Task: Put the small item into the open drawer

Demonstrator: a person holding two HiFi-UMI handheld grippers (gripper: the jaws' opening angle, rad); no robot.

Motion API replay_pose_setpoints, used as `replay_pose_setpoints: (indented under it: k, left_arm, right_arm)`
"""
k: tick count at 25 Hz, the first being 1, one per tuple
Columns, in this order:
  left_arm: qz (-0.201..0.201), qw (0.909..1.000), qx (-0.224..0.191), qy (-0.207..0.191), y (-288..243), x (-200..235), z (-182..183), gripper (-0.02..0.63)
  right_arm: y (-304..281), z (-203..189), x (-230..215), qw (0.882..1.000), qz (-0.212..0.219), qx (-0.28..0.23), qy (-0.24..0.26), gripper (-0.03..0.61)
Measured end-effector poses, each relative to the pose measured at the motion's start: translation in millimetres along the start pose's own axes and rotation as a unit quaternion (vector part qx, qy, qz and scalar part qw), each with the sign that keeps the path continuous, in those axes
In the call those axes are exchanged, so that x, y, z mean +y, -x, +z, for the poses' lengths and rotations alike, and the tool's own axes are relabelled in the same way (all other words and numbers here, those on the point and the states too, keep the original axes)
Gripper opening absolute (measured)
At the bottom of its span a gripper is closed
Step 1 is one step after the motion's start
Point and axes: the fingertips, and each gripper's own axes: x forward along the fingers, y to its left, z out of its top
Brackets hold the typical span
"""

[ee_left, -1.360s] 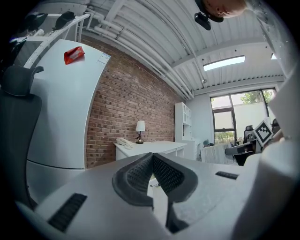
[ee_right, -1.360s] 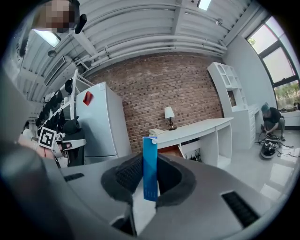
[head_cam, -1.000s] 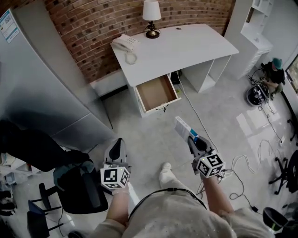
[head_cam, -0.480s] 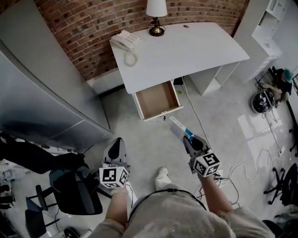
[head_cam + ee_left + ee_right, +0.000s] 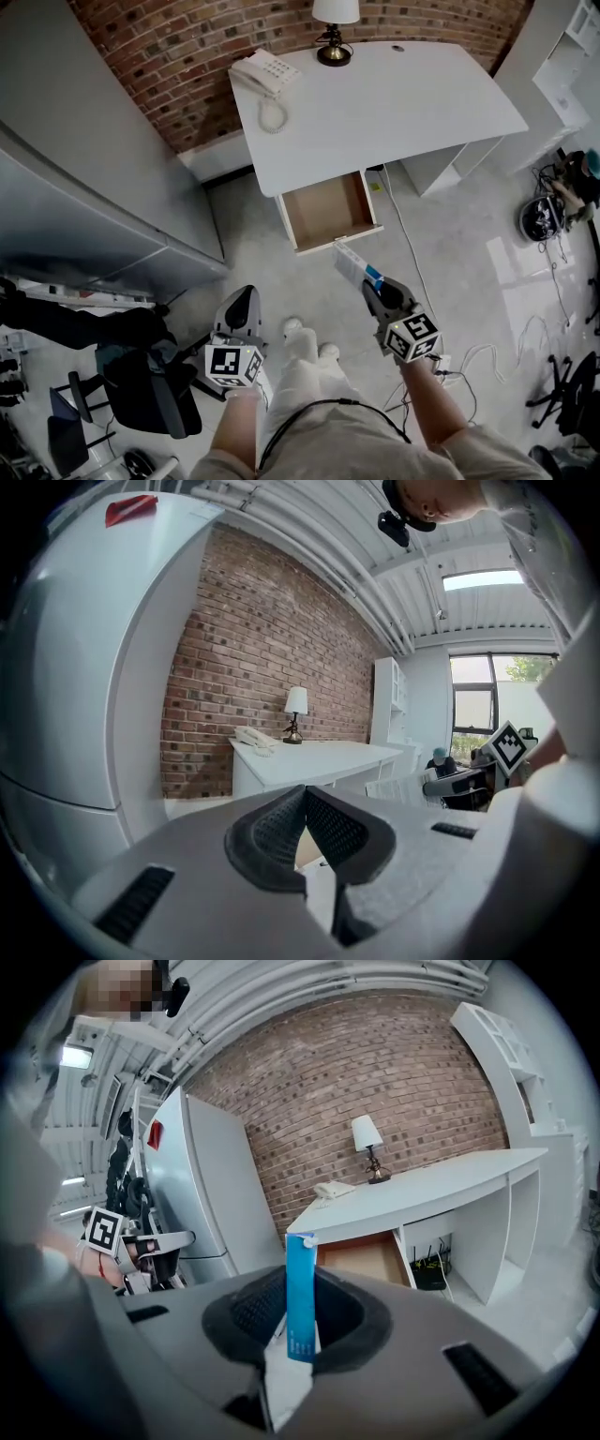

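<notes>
While in ribbed right claw [image 5: 292, 1330], flat blue-white carton [image 5: 301, 1288]

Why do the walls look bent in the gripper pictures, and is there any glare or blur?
Left gripper view: a wide-angle lens bulges the fridge and darkens the corners; the ceiling light glares. Right gripper view: the desk curves likewise, while the held blue box is crisp. Head view: sharp, with glare on the floor.

The box [image 5: 354, 265] is blue and white. The desk [image 5: 422, 103], phone [image 5: 265, 70] and lampshade [image 5: 335, 9] are white, the drawer [image 5: 328, 208] brown inside, the wall [image 5: 169, 56] red brick, the fridge [image 5: 84, 187] and floor [image 5: 300, 272] pale grey, the chair [image 5: 150, 389] black.
</notes>
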Motion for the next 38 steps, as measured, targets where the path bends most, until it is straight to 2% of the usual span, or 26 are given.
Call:
replay_pose_setpoints:
  k: [8, 14, 25, 32, 38]
  left_arm:
    - [-0.004, 0.9996, 0.022, 0.018, -54, 25, -33, 0.005]
    - [-0.014, 0.9991, 0.033, 0.023, -89, 36, -48, 0.005]
    - [-0.020, 0.9980, 0.050, 0.033, -131, 53, -78, 0.005]
    - [-0.018, 0.9976, 0.055, 0.038, -148, 60, -94, 0.005]
    - [-0.014, 0.9971, 0.057, 0.049, -161, 68, -103, 0.005]
  right_arm:
    - [-63, -12, -23, 1.000, -0.007, 0.016, -0.008, 0.072]
    - [-105, -17, -37, 0.999, -0.015, 0.034, 0.008, 0.072]
    - [-178, -43, -43, 0.988, -0.016, 0.124, 0.090, 0.072]
    - [-214, -65, -51, 0.971, -0.016, 0.186, 0.148, 0.072]
    - [-241, -87, -56, 0.940, -0.013, 0.260, 0.220, 0.074]
